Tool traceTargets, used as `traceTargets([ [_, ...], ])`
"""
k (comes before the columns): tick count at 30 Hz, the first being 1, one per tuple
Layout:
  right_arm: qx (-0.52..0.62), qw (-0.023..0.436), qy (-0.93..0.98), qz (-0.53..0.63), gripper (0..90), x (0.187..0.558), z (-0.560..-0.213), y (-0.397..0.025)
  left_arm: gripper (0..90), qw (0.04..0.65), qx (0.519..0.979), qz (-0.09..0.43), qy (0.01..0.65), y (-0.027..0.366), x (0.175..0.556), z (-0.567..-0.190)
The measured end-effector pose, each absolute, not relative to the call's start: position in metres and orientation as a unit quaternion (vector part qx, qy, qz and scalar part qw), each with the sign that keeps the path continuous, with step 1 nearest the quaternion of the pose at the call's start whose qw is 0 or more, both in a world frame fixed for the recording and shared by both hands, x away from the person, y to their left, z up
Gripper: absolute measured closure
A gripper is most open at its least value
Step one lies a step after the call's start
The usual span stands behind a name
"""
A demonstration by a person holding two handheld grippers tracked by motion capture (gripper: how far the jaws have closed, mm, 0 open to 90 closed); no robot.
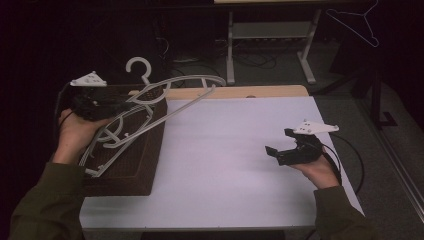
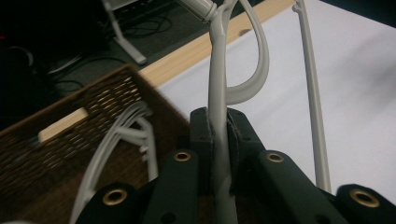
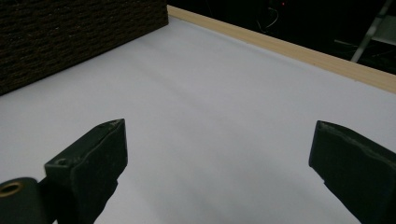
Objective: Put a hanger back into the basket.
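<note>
My left gripper (image 1: 125,105) is over the brown wicker basket (image 1: 131,182) at the table's left side. It is shut on a white plastic hanger (image 1: 195,78), which is raised and tilted, its arms reaching out over the table. In the left gripper view the jaws of the left gripper (image 2: 219,128) clamp a thin bar of the hanger (image 2: 218,84). More white hangers (image 1: 107,145) lie in the basket (image 2: 70,126). My right gripper (image 1: 279,141) hovers open over the right part of the white table (image 1: 225,160). Nothing lies between the jaws of the right gripper (image 3: 219,140).
The basket's woven wall (image 3: 70,37) stands at the far left in the right gripper view. A wooden strip (image 1: 240,92) runs along the table's far edge. Beyond it are desk legs (image 1: 230,50), floor cables and another hanger (image 1: 357,22) hung up at the back right.
</note>
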State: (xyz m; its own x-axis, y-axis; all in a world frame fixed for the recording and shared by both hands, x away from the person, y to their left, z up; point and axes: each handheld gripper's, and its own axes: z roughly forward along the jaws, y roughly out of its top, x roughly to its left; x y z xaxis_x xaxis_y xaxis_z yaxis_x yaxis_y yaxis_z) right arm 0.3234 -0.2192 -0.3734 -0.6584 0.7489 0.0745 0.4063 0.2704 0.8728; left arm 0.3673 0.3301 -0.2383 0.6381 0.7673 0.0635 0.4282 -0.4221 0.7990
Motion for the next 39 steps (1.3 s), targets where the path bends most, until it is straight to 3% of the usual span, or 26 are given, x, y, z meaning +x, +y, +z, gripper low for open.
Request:
traceTargets([
  [25,0.375,0.181,0.777,0.473,4.0,0.325,-0.374,-0.219,82.4,0.328,0.765,0.270,0.484,0.452,0.349,-0.261],
  [39,0.376,0.181,0.776,0.473,4.0,0.325,-0.374,-0.219,82.4,0.278,0.775,0.263,0.502,0.452,0.362,-0.292],
])
